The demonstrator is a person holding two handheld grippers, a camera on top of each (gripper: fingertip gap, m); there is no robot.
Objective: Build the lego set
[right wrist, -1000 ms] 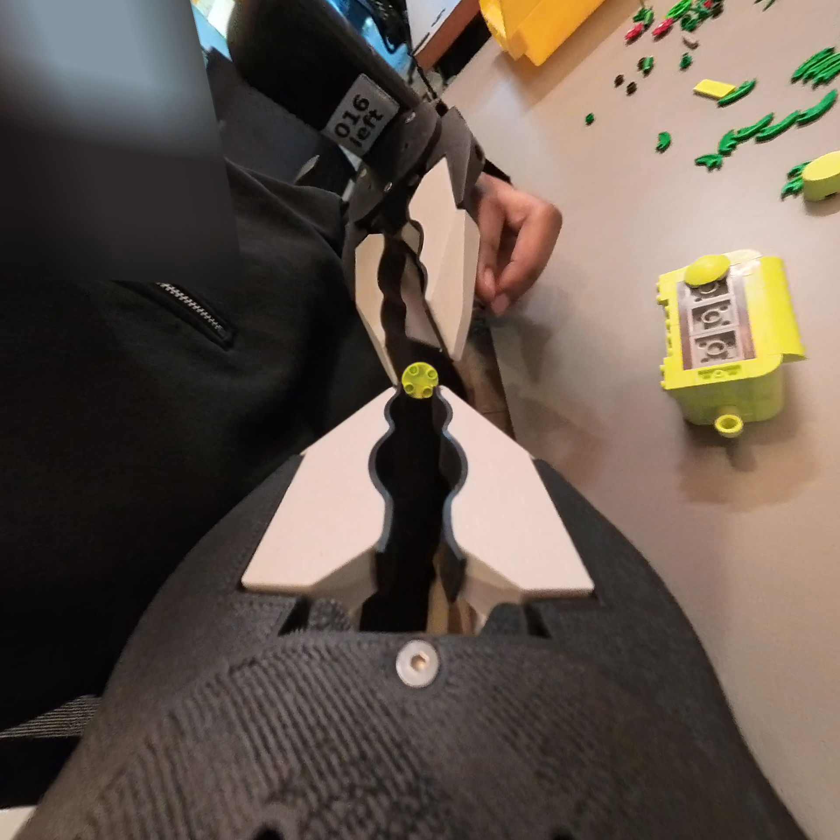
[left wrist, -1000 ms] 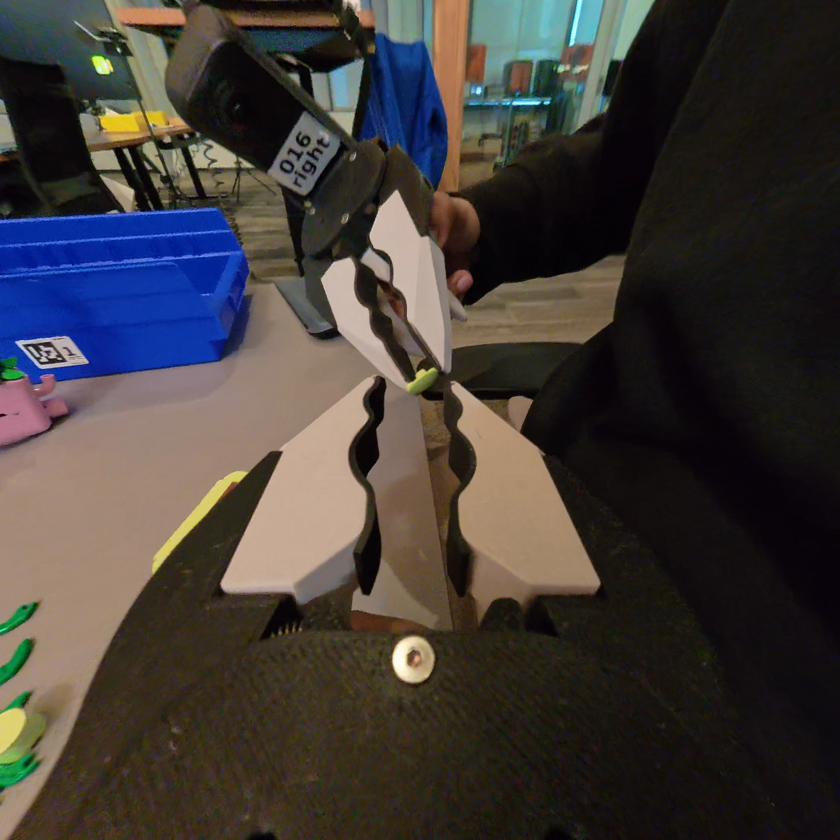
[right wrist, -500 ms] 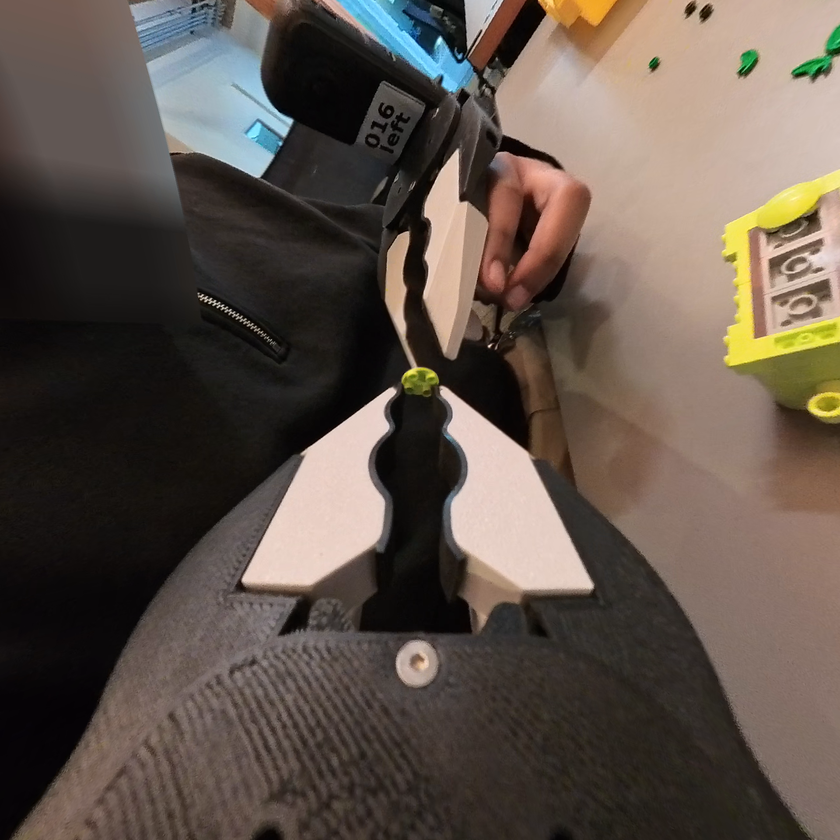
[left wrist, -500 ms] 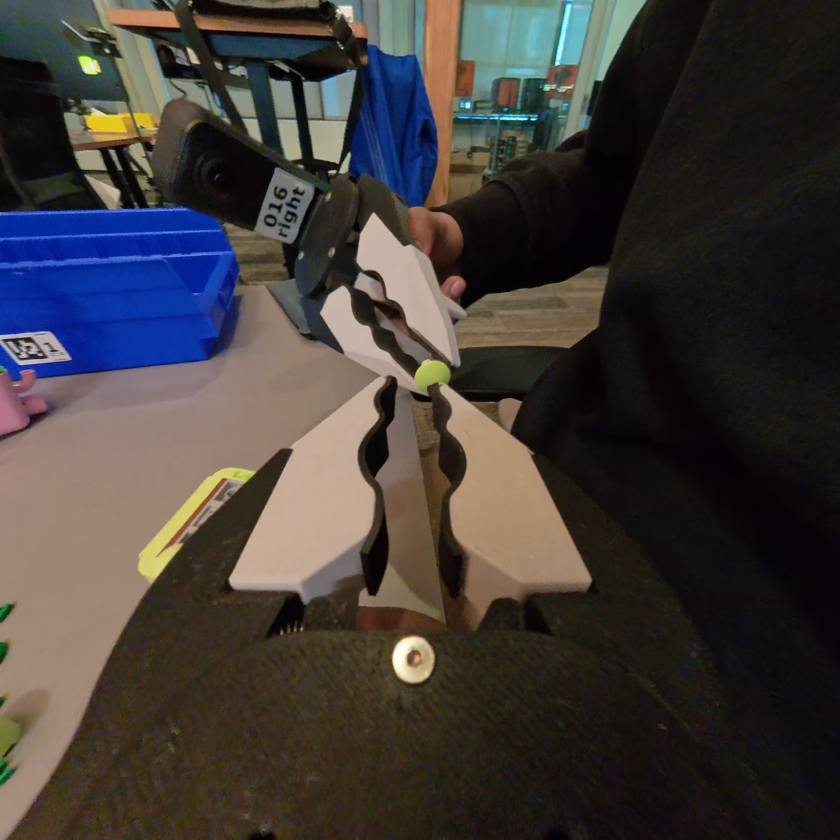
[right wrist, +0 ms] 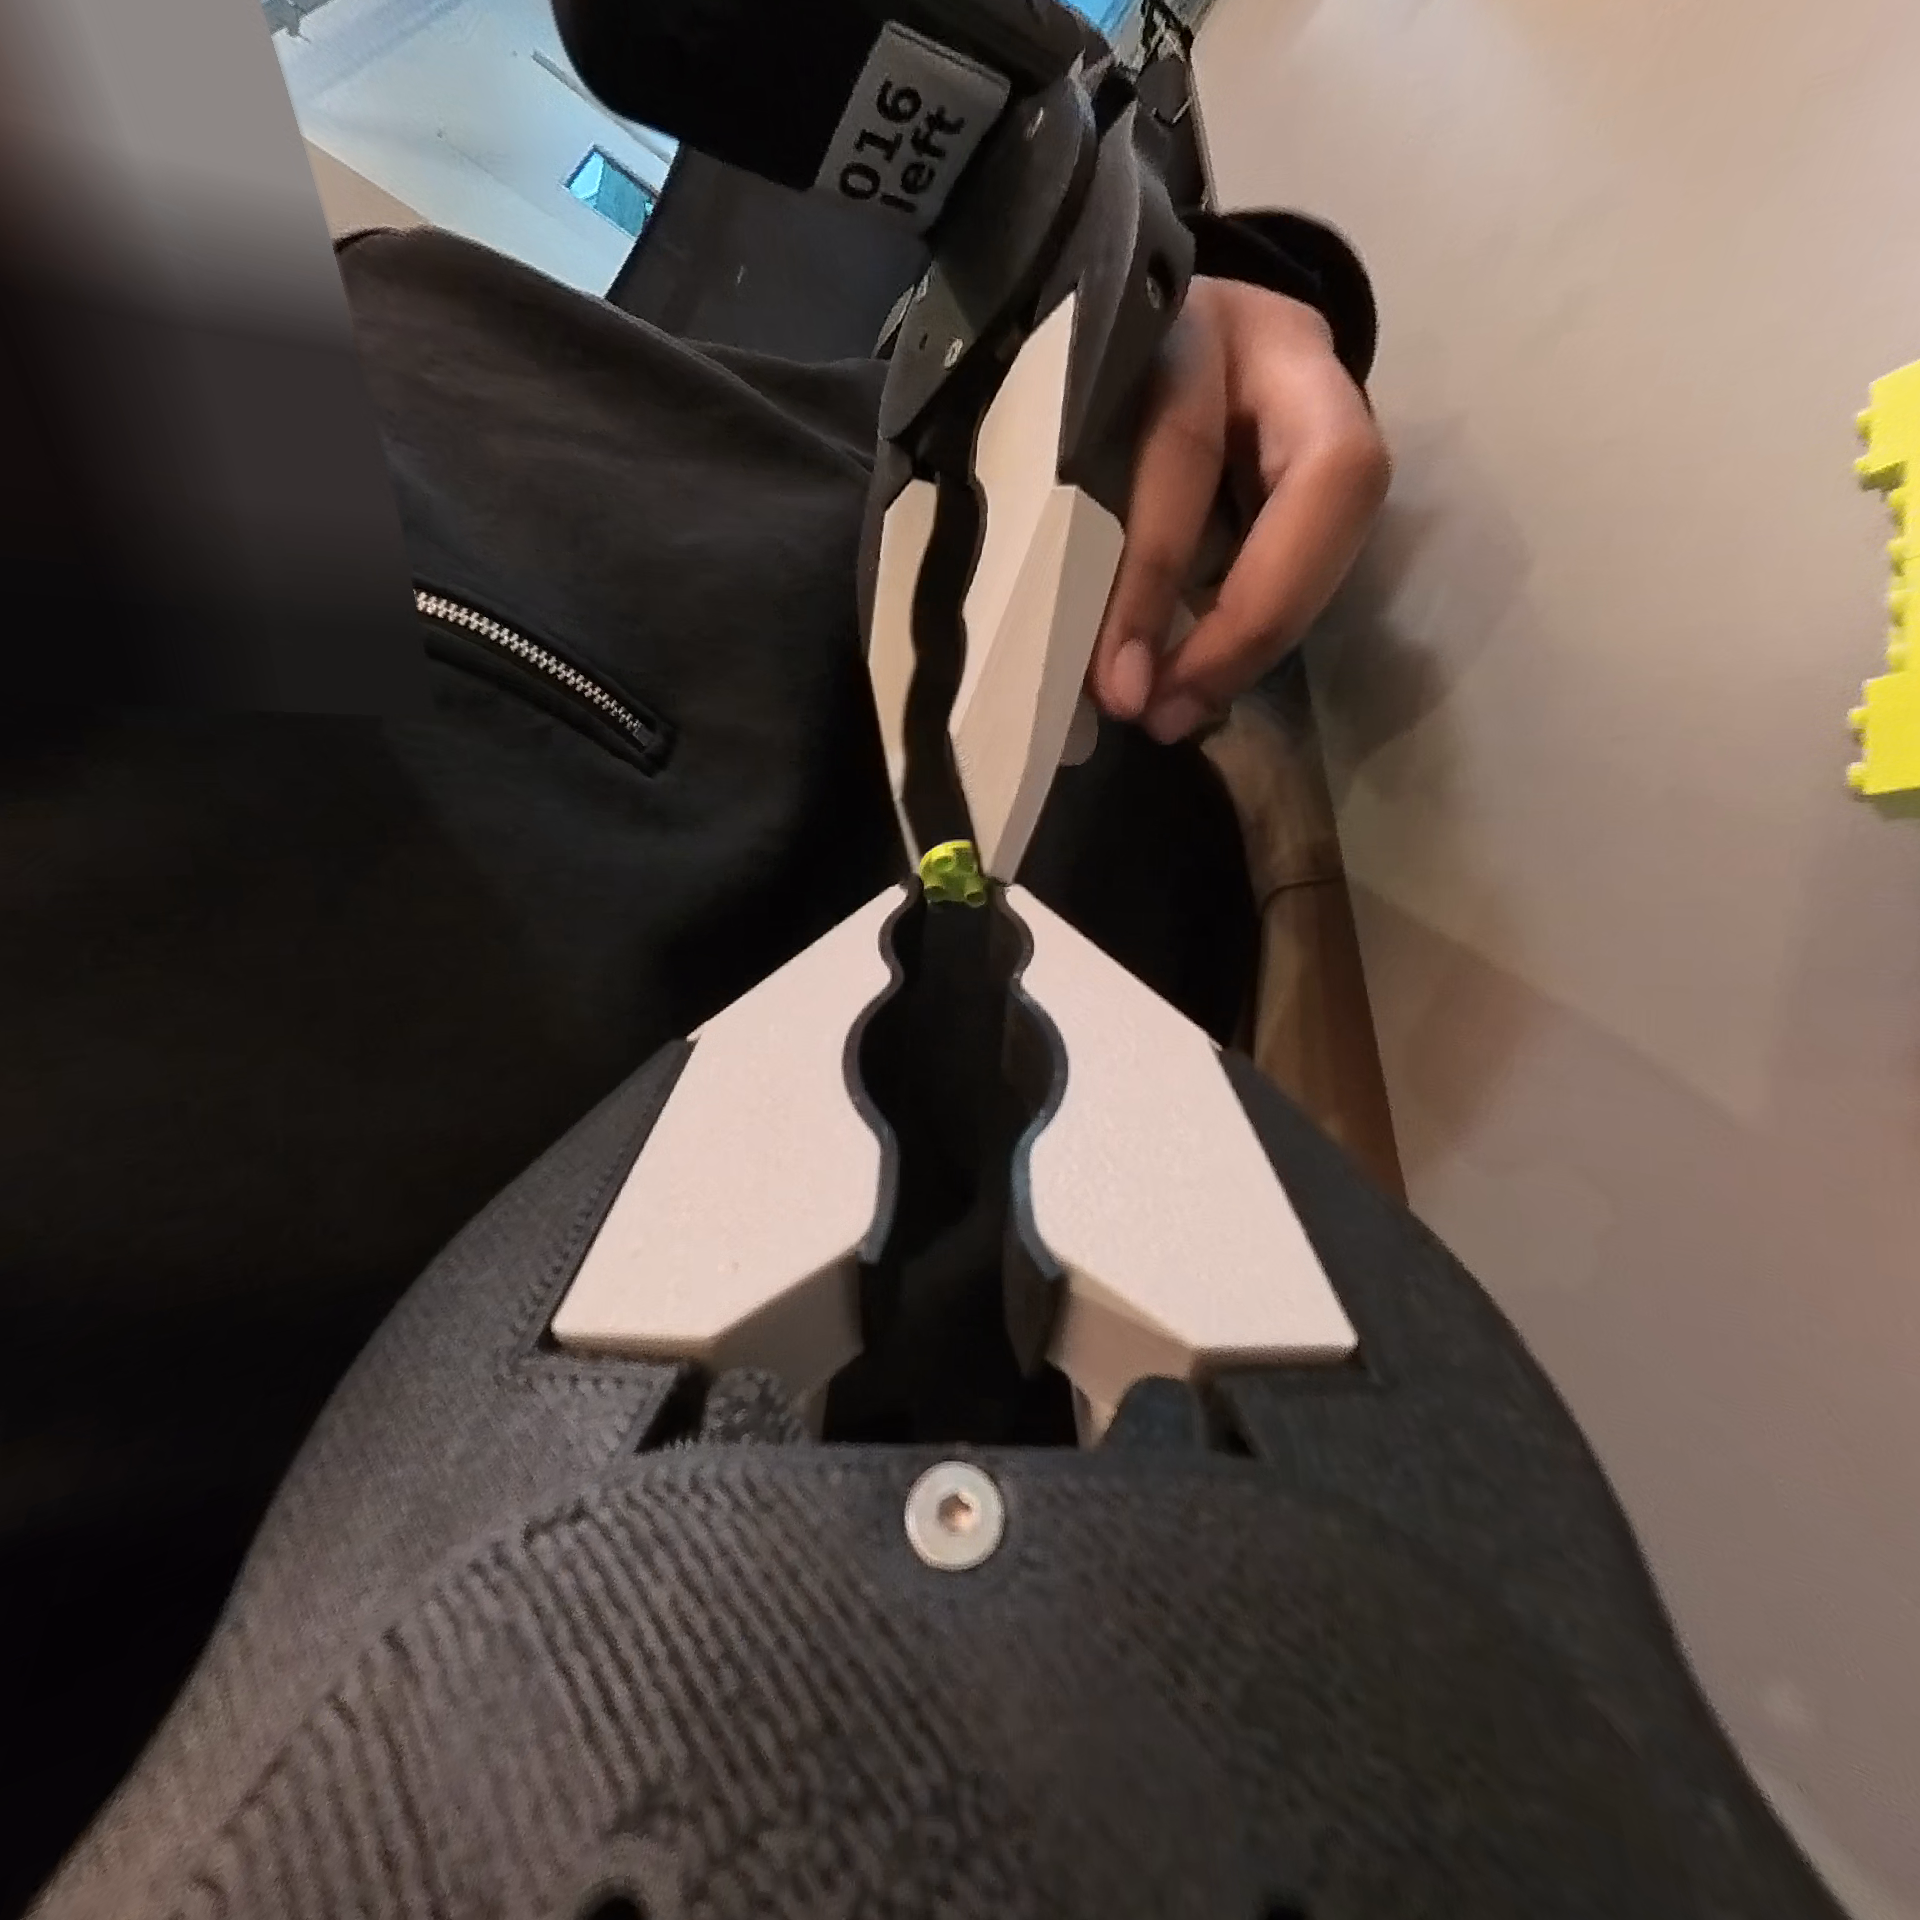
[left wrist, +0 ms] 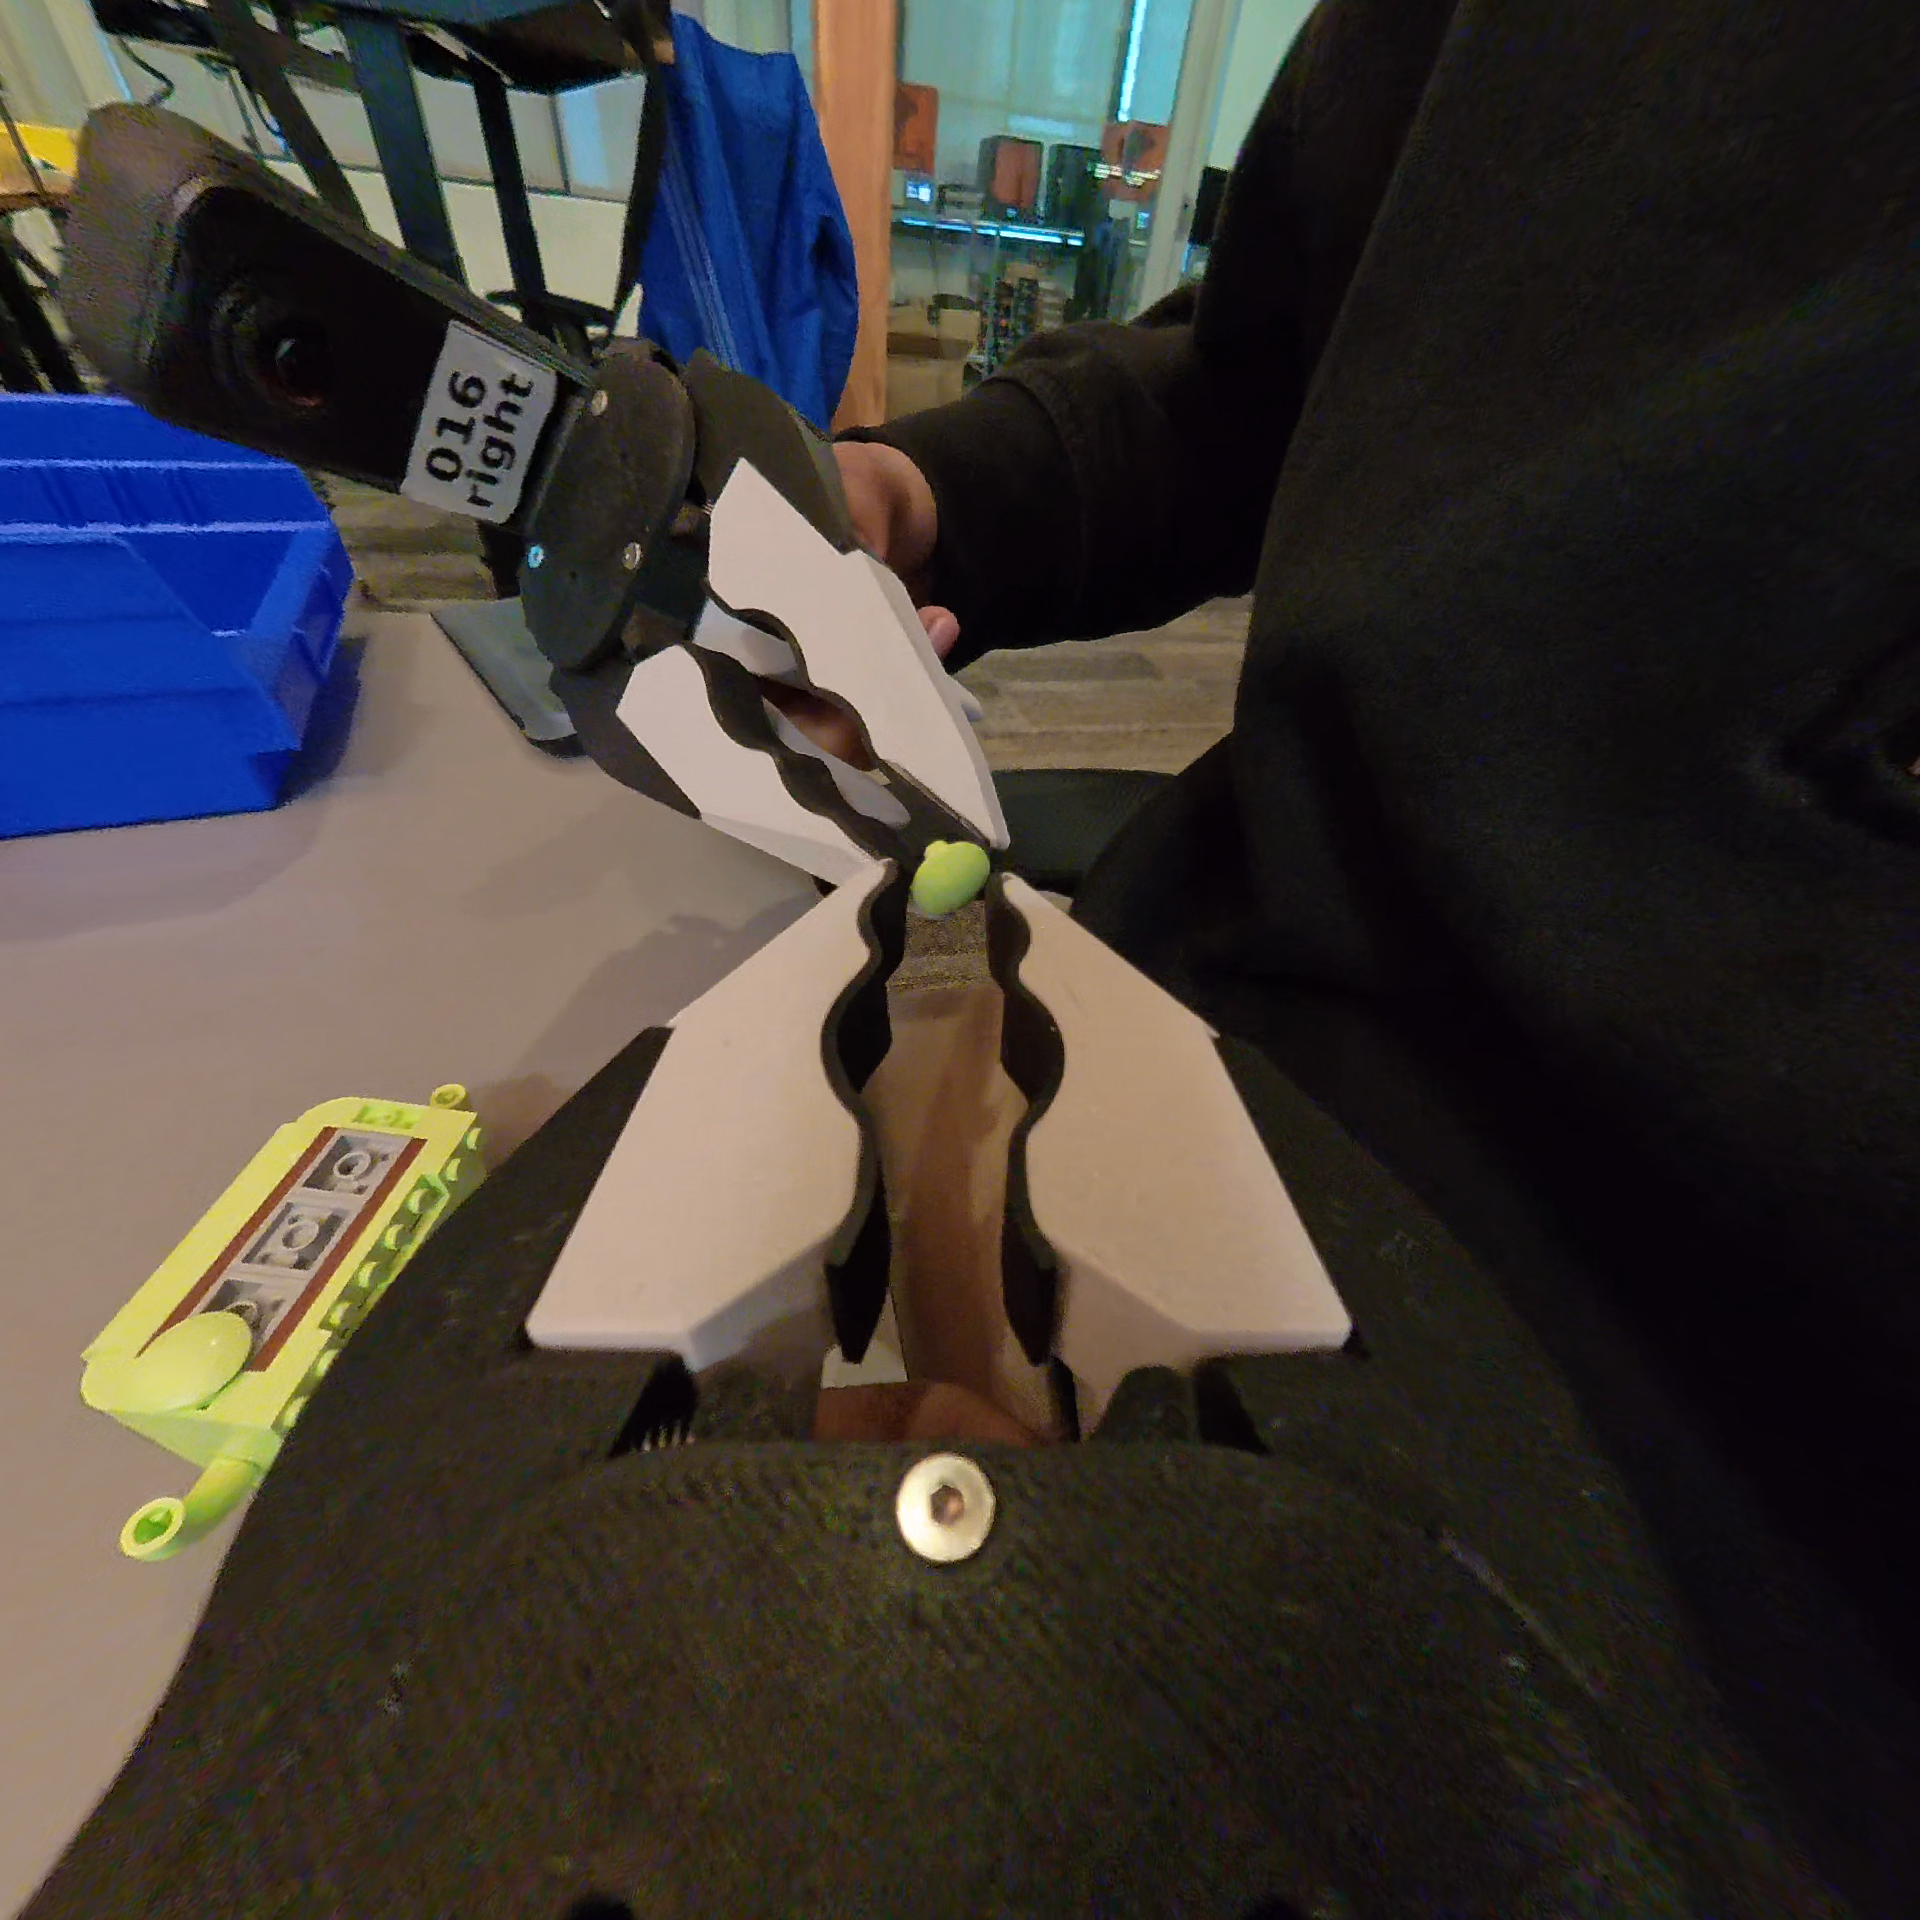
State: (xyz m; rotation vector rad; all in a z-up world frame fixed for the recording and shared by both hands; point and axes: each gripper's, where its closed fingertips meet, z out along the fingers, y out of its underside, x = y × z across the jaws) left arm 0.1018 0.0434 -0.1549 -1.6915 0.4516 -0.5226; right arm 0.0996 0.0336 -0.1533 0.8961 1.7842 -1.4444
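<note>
A small lime round lego piece [left wrist: 948, 878] sits pinched at the tips of my right gripper [right wrist: 956, 885], which is shut on it; it also shows in the right wrist view [right wrist: 954, 871]. My left gripper [left wrist: 943, 881] meets the right one tip to tip in the air in front of the person's black jacket. It is narrowly open, with its tips on either side of the same piece. Whether the left pads touch the piece is unclear. A lime lego build [left wrist: 281, 1278] with grey studded plates lies on the grey table [left wrist: 312, 935], left of my left gripper.
A blue bin [left wrist: 156, 644] stands at the back left of the table. The person's torso [left wrist: 1558, 831] fills the right side. A hand [right wrist: 1247, 499] holds the left gripper's handle. The lime build's edge shows at the right [right wrist: 1891, 582]. My left and right fingertips are right by each other.
The left gripper's fingers have narrowed around the lime piece held by the right gripper. Both grippers have tilted and come closer. The lime build has come into the left wrist view.
</note>
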